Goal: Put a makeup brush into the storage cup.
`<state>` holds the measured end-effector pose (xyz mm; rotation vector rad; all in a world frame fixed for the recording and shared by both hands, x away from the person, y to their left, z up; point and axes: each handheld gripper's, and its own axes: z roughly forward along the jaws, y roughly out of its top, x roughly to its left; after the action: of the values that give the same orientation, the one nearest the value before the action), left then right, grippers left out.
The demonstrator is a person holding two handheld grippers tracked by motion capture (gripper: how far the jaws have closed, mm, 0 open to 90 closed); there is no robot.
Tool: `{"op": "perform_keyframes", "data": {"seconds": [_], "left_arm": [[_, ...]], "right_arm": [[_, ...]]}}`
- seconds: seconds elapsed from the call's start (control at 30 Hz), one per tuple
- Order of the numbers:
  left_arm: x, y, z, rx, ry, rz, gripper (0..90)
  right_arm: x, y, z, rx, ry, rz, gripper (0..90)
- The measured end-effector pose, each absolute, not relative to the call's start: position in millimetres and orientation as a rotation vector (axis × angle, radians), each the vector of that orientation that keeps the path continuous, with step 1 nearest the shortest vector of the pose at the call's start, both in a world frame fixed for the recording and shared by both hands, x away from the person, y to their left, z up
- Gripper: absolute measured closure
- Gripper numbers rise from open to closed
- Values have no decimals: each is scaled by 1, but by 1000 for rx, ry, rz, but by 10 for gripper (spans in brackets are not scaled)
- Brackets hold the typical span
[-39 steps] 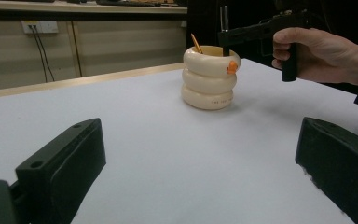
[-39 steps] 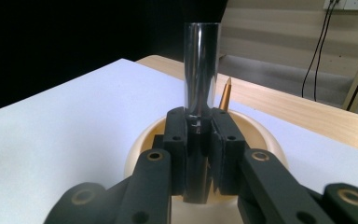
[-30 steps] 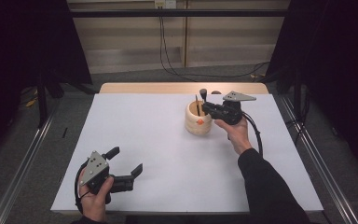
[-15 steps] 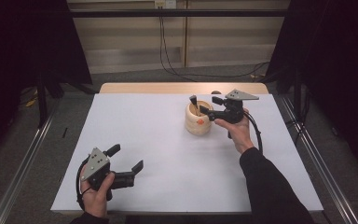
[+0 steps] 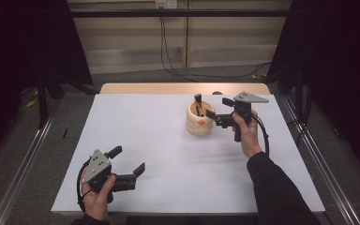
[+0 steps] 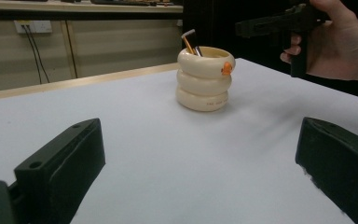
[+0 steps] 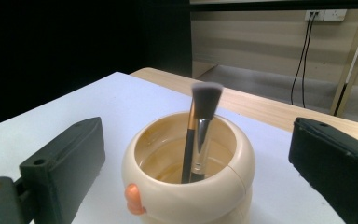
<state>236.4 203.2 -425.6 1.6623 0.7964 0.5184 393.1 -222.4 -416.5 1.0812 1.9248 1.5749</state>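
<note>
A cream ringed pot with an orange knob stands on the white table, right of centre toward the back. A makeup brush with a dark head stands upright inside it, beside a second silver handle. My right gripper is held in the air just right of the pot, open, its jaws level with the rim and pointing at it. In the right gripper view the pot sits between the open jaws. My left gripper rests open near the table's front left, facing the pot from far off.
A wooden strip runs along the table's far edge. Black cables hang down the back wall. Metal rails flank the table on the floor. Dark curtains stand at both sides.
My right gripper has shifted left and dropped lower beside the pot. The left gripper has stayed near the front left, with only a slight shift.
</note>
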Motion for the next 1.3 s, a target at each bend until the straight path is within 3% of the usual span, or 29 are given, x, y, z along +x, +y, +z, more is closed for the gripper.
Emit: {"op": "perform_keyframes", "data": {"seconds": [0.7,1.3], "left_arm": [[233,209,-423,1638,800,536,13],[233,210,-423,1627,799,539,10]], "right_arm": [[355,-231,-411,1108,1862,1495,13],[310,-263,-409,1108,1802,1465,0]]}}
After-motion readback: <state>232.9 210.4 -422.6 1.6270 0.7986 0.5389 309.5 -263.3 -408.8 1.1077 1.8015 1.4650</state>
